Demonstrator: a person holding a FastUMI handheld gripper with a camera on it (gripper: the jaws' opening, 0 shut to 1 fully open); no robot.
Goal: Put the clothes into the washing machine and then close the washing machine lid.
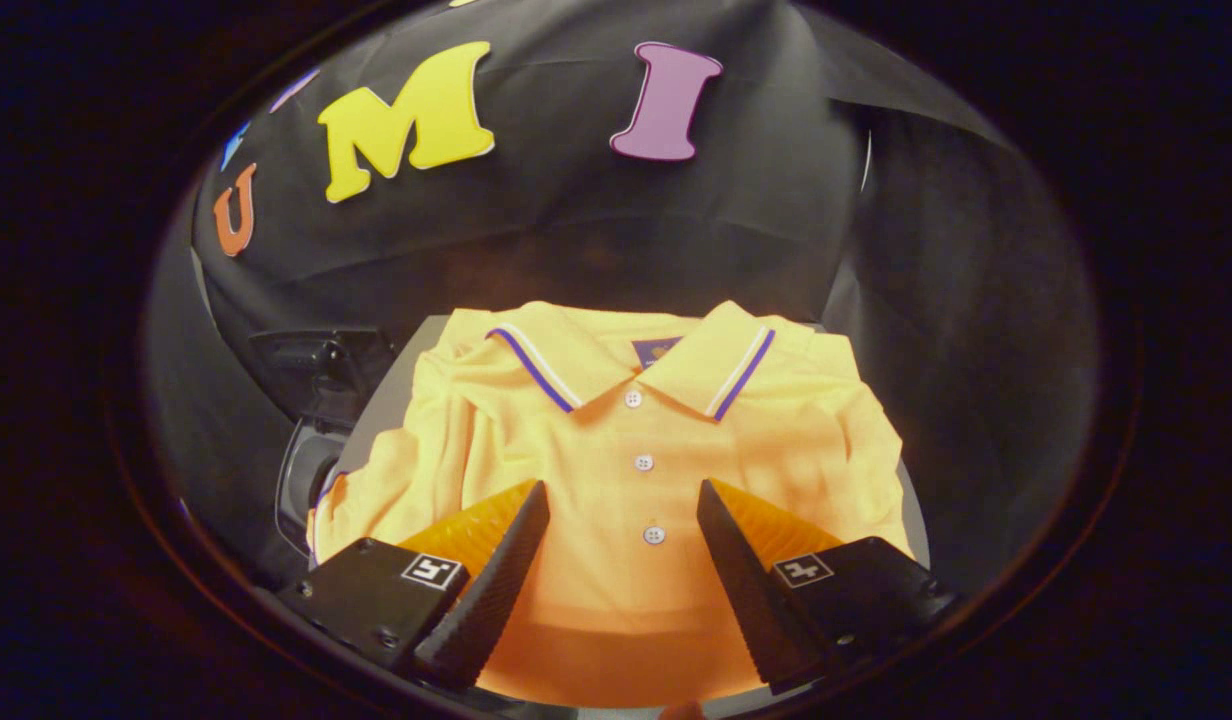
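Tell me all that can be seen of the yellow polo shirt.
The yellow polo shirt lies folded, front up, on a grey surface. Its collar has blue and white stripes along the edge; three white buttons close the placket. The knit looks soft, with slight wrinkles at one sleeve. The open gripper hovers over its lower part, fingers on either side of the buttons.

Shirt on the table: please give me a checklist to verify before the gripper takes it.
1. Gripper open: ok, its fingers stand apart above the shirt.
2. Shirt between the fingers: ok, the button line lies in the gap.
3. Fingers pressing the cloth: not ok, nothing is gripped yet.
4. Shirt folded and flat, collar away from the gripper: ok.
5. Washing machine lid open: cannot tell; a dark machine part shows beside the shirt's sleeve.
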